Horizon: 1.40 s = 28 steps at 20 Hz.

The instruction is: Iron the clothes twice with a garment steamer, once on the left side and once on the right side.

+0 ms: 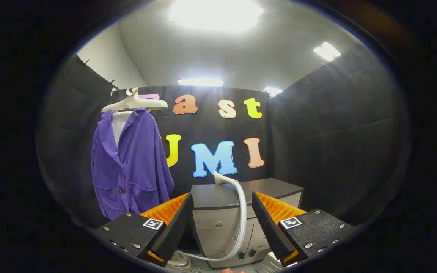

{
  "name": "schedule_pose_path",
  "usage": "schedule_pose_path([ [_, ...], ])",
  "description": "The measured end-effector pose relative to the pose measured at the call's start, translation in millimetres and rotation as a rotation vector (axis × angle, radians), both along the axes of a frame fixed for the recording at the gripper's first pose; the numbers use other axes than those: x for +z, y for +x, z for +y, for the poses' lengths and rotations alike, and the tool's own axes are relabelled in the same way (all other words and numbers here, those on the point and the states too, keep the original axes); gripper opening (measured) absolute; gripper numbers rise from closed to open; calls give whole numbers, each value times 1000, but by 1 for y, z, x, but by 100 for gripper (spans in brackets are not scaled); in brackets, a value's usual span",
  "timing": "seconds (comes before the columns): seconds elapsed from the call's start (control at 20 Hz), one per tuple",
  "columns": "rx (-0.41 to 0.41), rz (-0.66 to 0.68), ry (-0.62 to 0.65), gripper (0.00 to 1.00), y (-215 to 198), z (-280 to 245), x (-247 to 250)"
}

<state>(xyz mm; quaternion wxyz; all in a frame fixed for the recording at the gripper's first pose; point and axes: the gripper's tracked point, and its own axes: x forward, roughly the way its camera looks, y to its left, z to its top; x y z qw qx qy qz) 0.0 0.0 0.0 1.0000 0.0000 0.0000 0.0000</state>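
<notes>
A purple jacket hangs on a cream hanger to the left, beyond my left finger. The garment steamer's white head lies on top of a grey cabinet, straight ahead of the gap between my fingers. Its pale hose curves down the cabinet front to the steamer's base on the floor below my left finger. My gripper is open, its orange-and-black fingers wide apart with nothing held between them.
The grey cabinet has drawers and doors on its front. Black cloth walls close the booth on all sides. A small part of a hand shows just below the fingers.
</notes>
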Motion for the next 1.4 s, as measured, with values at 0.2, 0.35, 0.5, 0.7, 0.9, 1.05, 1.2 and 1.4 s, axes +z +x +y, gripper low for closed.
schedule_pose_path([
  [0.2,55,-1,-10,95,-9,23,6],
  [0.35,74,2,-35,95,-13,30,5],
  [0.5,86,15,-36,95,-17,36,1],
  [0.7,90,11,-52,95,-20,37,2],
  [0.9,91,8,-44,95,-18,35,7],
  [1.05,101,31,-29,95,-13,35,7],
  [1.2,106,63,-54,96,-1,26,13],
  [1.4,94,88,-68,95,24,8,20],
])
